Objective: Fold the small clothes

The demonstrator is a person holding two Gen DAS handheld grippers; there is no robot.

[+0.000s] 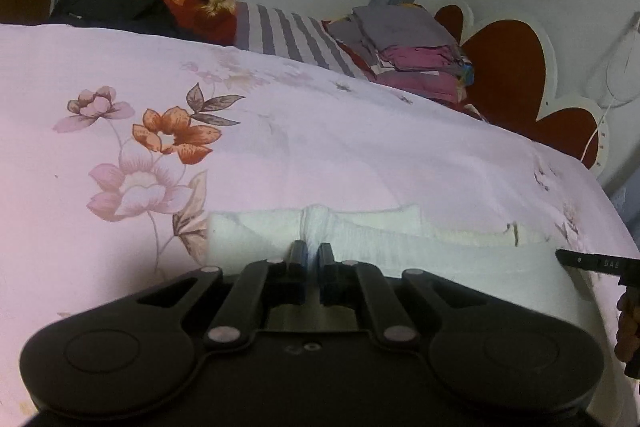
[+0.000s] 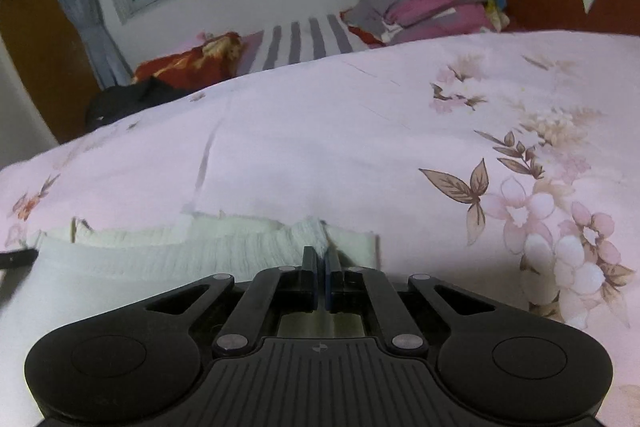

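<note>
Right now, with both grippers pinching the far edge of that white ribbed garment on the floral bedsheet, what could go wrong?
1. The left gripper and right gripper each hold only a small bunched pinch of the white ribbed garment; lifting could let the fabric slip out.
2. The pinches sit apart along one edge, so uneven pulling may skew the fold.
3. A pad might also catch the pink floral bedsheet underneath and drag it along.

White ribbed garment (image 1: 400,247) on pink bedsheet (image 1: 320,147) (orange, mauve flowers).

Letters "DAS" on the right hand-held gripper (image 1: 592,263) finger
</note>
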